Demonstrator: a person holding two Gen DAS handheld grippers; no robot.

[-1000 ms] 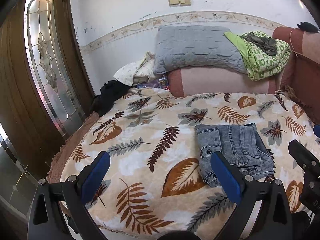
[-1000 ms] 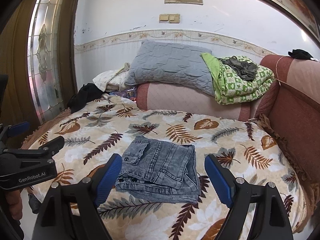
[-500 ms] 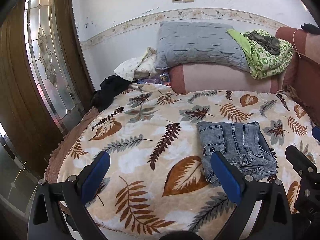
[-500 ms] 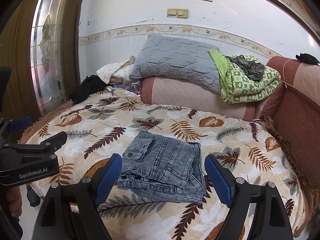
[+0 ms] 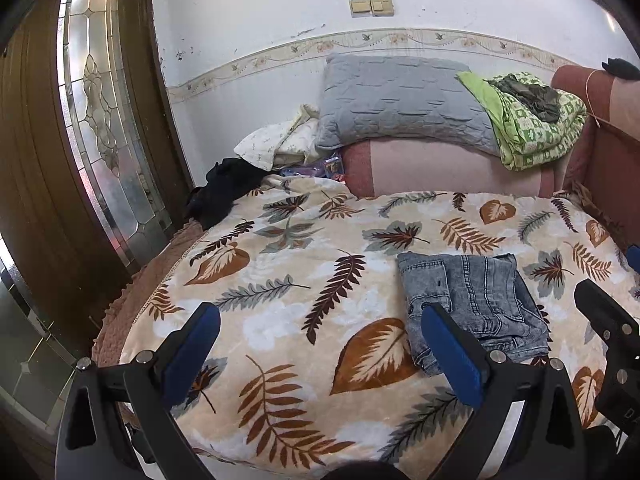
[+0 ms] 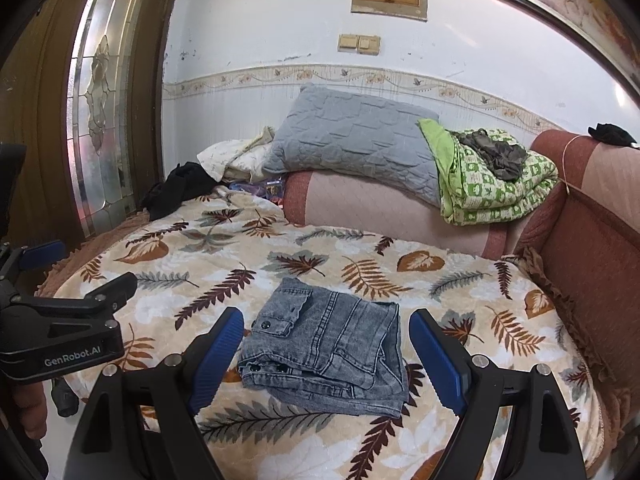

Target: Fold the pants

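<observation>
We see one pair of grey pants (image 6: 326,346) folded into a compact stack on the leaf-print blanket (image 6: 224,256), near its front edge, with bare blanket all around, widest to the left. Our right gripper (image 6: 326,354) hangs wide open above them, holding nothing; our left gripper (image 5: 320,350) is also wide open and empty over clear blanket. Far off lie one grey pillow (image 6: 352,140) and one green quilt (image 6: 492,188).
</observation>
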